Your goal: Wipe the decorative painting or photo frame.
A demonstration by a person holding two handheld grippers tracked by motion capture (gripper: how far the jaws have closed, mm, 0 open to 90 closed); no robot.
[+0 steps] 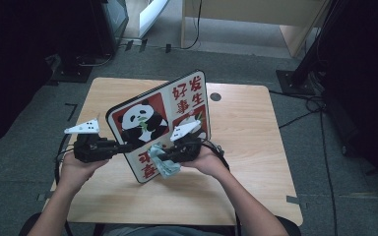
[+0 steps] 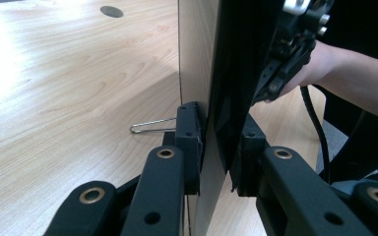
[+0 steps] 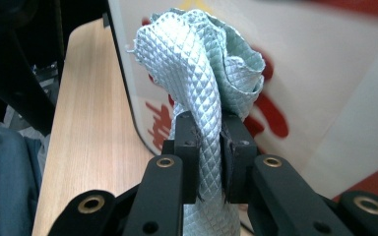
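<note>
The left gripper [image 1: 128, 146] clamps the upright panda board [image 1: 142, 118]; the right gripper [image 1: 161, 156] pinches a cloth [image 1: 165, 164] against its near lower face, wiping apparently underway.

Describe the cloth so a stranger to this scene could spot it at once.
Start at the wooden table and find the big panda board held upright on its near half. Against the board's lower front, the right gripper is shut on a crumpled cloth. It is pale mint green with a quilted diamond weave, the one soft thing among hard black jaws and glossy red-and-white print.
</note>
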